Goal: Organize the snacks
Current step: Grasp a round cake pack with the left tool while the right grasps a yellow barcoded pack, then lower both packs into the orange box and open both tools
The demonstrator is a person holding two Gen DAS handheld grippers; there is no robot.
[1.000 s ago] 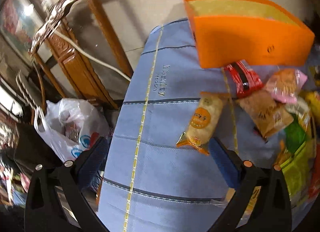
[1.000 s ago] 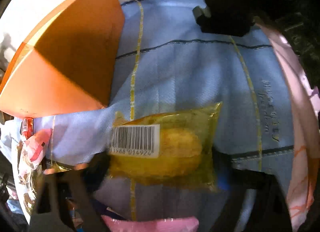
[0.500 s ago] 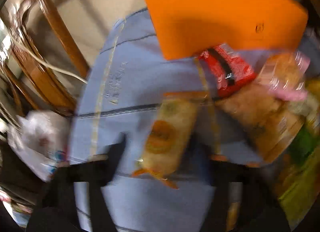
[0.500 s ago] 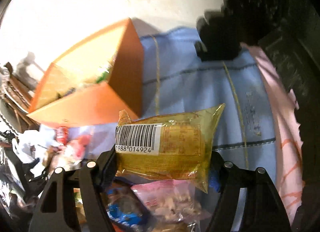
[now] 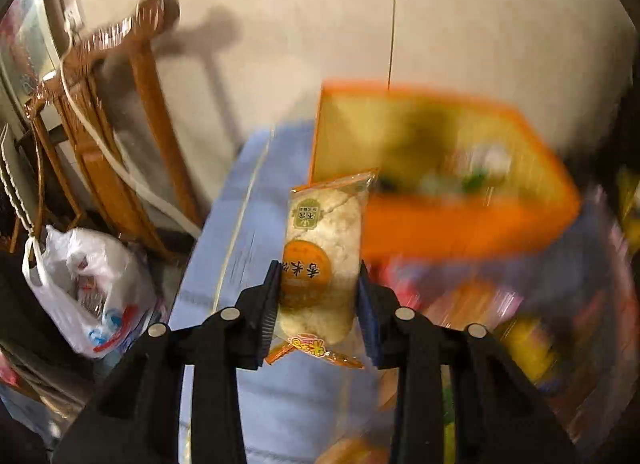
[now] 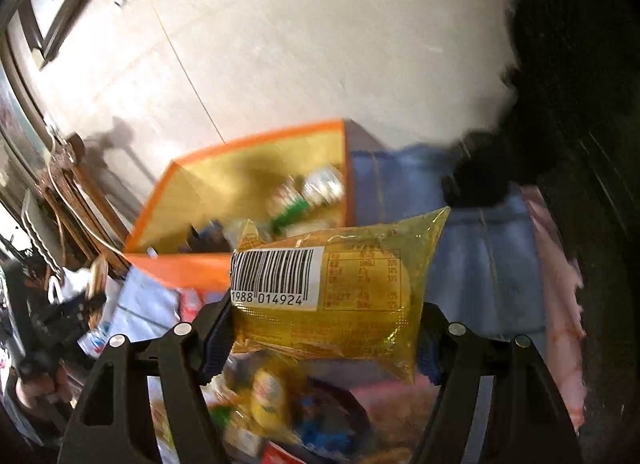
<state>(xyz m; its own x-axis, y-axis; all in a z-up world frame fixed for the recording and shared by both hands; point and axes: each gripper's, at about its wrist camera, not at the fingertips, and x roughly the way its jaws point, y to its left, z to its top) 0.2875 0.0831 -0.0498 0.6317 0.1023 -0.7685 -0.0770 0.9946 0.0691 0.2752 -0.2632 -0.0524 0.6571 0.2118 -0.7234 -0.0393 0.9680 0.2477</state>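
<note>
Compared with 1 second ago, the left gripper [image 5: 318, 296] no longer stands wide over the blue cloth [image 5: 236, 240]: its 2 jaws are now pressed on the sides of the rice cracker packet [image 5: 322, 260], which was lying flat on the cloth and is now lifted, standing upright between the fingers. The orange box [image 5: 460, 227] is now seen from above, open, directly behind the packet, with blurred snacks inside.

The right gripper [image 6: 324, 324] grips the yellow cake packet [image 6: 340, 288] crosswise, barcode side to the camera, as before, but the packet is now raised above the cloth, in front of the orange box [image 6: 188, 268]. Below it lies a blurred heap of other snacks [image 6: 264, 396].

To the left of the table stand a wooden chair [image 5: 120, 111] with a white cable [image 5: 120, 167] over it, and a white plastic bag [image 5: 84, 284] on the floor. A dark object [image 6: 492, 171] sits on the cloth at the far right, beside a pink fabric [image 6: 560, 304].
</note>
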